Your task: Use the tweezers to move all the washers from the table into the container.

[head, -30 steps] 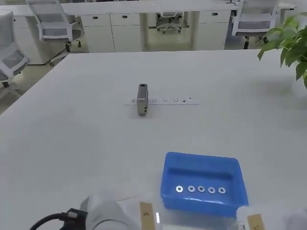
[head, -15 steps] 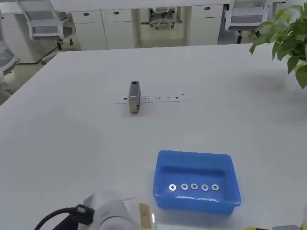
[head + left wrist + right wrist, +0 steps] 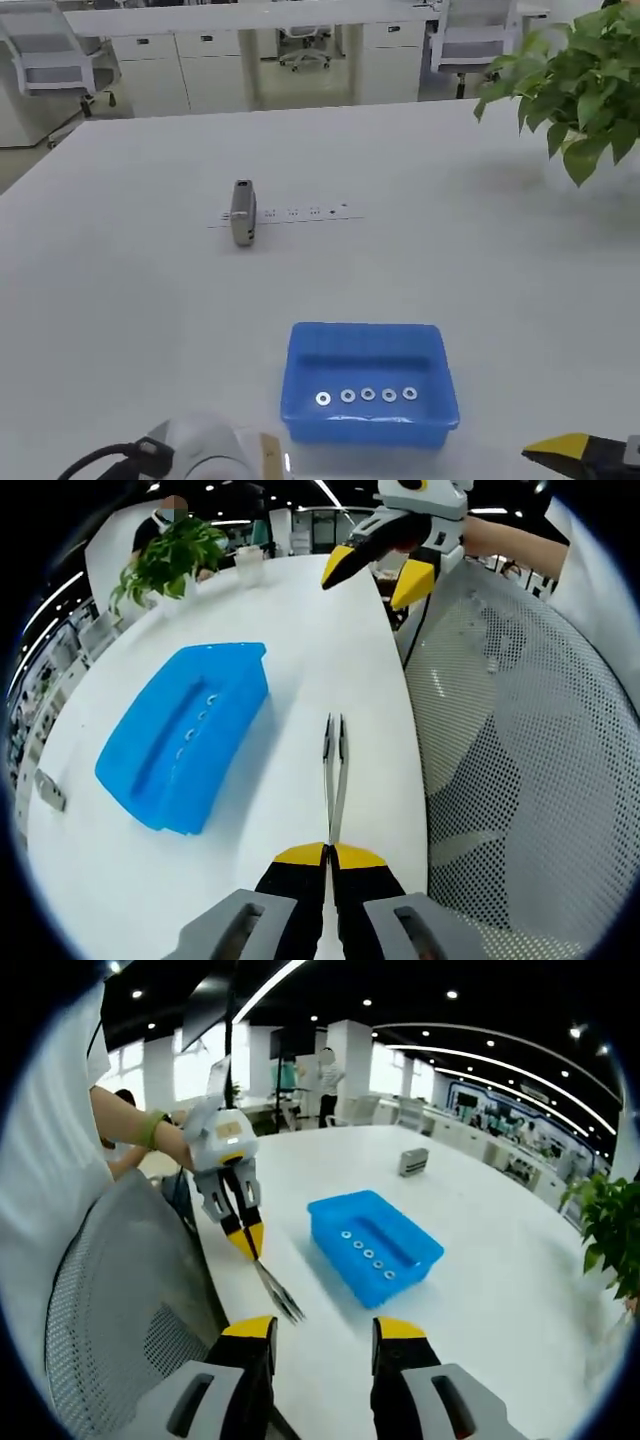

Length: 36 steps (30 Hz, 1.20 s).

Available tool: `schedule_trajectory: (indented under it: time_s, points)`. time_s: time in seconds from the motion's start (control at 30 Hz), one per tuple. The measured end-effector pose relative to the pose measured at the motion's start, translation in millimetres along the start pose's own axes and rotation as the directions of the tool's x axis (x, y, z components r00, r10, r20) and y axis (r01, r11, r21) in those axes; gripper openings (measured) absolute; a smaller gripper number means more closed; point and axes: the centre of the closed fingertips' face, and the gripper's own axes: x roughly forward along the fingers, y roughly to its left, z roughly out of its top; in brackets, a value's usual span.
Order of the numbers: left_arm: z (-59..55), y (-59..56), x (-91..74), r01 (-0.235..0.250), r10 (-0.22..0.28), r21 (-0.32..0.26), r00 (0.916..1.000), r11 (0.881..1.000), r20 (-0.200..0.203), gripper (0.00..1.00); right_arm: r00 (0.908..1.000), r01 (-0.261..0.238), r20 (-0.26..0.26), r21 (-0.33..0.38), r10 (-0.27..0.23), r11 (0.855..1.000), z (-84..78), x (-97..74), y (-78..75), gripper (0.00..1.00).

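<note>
Beside the container (image 3: 366, 329), left tongs (image 3: 328, 853) tilt downward, clamped on tweezers (image 3: 334, 770); right tongs (image 3: 325, 1332) gape empty. Head view shows five washers (image 3: 367, 395) inside.

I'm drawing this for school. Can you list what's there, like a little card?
bin: blue, on the white table
washers: five, in a row inside the bin
tweezers: held by the left gripper
left gripper: fingers shut on the tweezers
right gripper: fingers open, empty
farther back: small grey box, plant
</note>
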Motion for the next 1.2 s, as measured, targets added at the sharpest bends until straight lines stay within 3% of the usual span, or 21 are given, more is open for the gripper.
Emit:
schedule_trajectory:
  time_s: [0.17, 0.37, 0.43, 0.53, 0.6, 0.7, 0.73, 0.77, 0.8, 0.83, 0.93, 0.97, 1.03, 1.07, 1.1, 1.13, 1.17, 1.2]
  points:
    - [1.5, 1.8, -0.5, -0.017, 0.017, -0.011, 0.9998, 1.0, 0.006, 0.0, 0.9987, 0.044, 0.026, 0.03, -0.045, 0.999, 0.2, -10.2, -3.9, 0.36]
    - [5.3, 3.4, -11.1, -0.074, 0.077, -0.076, 0.9964, 0.994, 0.035, 0.02, 0.9959, 0.068, 0.056, 0.052, -0.071, 0.996, 3.9, -16.0, -1.1, 0.37]
    - [10.3, 3.1, -18.9, -0.106, 0.114, -0.109, 0.991, 0.988, 0.07, 0.06, 0.9948, 0.073, 0.067, 0.051, -0.077, 0.996, 5.8, -17.5, -1.7, 0.38]
    - [20.2, 3.0, -35.6, -0.156, 0.183, -0.185, 0.9724, 0.97, 0.144, 0.13, 0.9914, 0.077, 0.101, 0.064, -0.083, 0.995, 12.5, -19.1, -3.0, 0.39]
    - [26.9, 4.2, -50.5, -0.185, 0.241, -0.258, 0.9477, 0.948, 0.209, 0.18, 0.9888, 0.081, 0.119, 0.077, -0.09, 0.994, 16.3, -20.0, -4.6, 0.39]
    - [33.5, 4.8, -75.6, -0.21, 0.34, -0.394, 0.8933, 0.895, 0.295, 0.31, 0.9863, 0.091, 0.13, 0.08, -0.101, 0.993, 20.0, -20.8, -6.4, 0.4]
    - [33.4, 4.7, -81.1, -0.218, 0.363, -0.419, 0.8806, 0.881, 0.305, 0.35, 0.9851, 0.094, 0.136, 0.085, -0.105, 0.992, 21.3, -21.1, -6.9, 0.41]
    - [32.5, 4.3, -89.5, -0.239, 0.399, -0.443, 0.8623, 0.864, 0.312, 0.38, 0.9824, 0.098, 0.15, 0.094, -0.112, 0.991, 23.9, -21.5, -7.8, 0.42]
    - [31.7, 4.5, -94.5, -0.256, 0.421, -0.451, 0.8504, 0.855, 0.316, 0.41, 0.9804, 0.101, 0.159, 0.103, -0.117, 0.99, 25.2, -21.7, -8.5, 0.43]
    - [30.9, 4.6, -102.2, -0.278, 0.458, -0.474, 0.8291, 0.836, 0.321, 0.44, 0.9777, 0.104, 0.171, 0.115, -0.123, 0.988, 26.9, -21.9, -9.3, 0.44]
    - [31.5, 5.4, -118.3, -0.309, 0.525, -0.519, 0.7785, 0.797, 0.343, 0.51, 0.9695, 0.106, 0.204, 0.15, -0.136, 0.983, 31.1, -22.0, -11.0, 0.49]
    - [32.3, 6.1, -126.8, -0.318, 0.56, -0.548, 0.7486, 0.774, 0.356, 0.53, 0.9662, 0.11, 0.214, 0.162, -0.144, 0.981, 32.6, -22.4, -12.3, 0.51]
    - [34.4, 7.9, -138.5, -0.325, 0.606, -0.586, 0.6998, 0.742, 0.379, 0.57, 0.954, 0.12, 0.249, 0.19, -0.166, 0.974, 38.3, -24.5, -15.8, 0.56]
    - [34.6, 8.8, -146.7, -0.325, 0.636, -0.616, 0.6679, 0.717, 0.387, 0.59, 0.9476, 0.124, 0.265, 0.21, -0.179, 0.97, 41.0, -26.4, -17.7, 0.58]
    - [35.6, 9.0, -152.3, -0.324, 0.655, -0.635, 0.644, 0.701, 0.395, 0.62, 0.9438, 0.129, 0.273, 0.216, -0.186, 0.968, 42.5, -27.6, -19.1, 0.6]
    - [36.4, 9.4, -160.0, -0.32, 0.678, -0.656, 0.6116, 0.684, 0.408, 0.65, 0.9367, 0.137, 0.289, 0.218, -0.198, 0.966, 45.2, -29.3, -21.1, 0.62]
    - [36.6, 9.8, -164.5, -0.318, 0.692, -0.67, 0.5918, 0.671, 0.413, 0.67, 0.933, 0.144, 0.295, 0.22, -0.206, 0.965, 46.3, -30.0, -22.6, 0.65]
    - [36.1, 10.2, -170.6, -0.312, 0.71, -0.688, 0.5664, 0.655, 0.419, 0.7, 0.9308, 0.146, 0.299, 0.223, -0.21, 0.964, 47.2, -30.5, -23.6, 0.68]
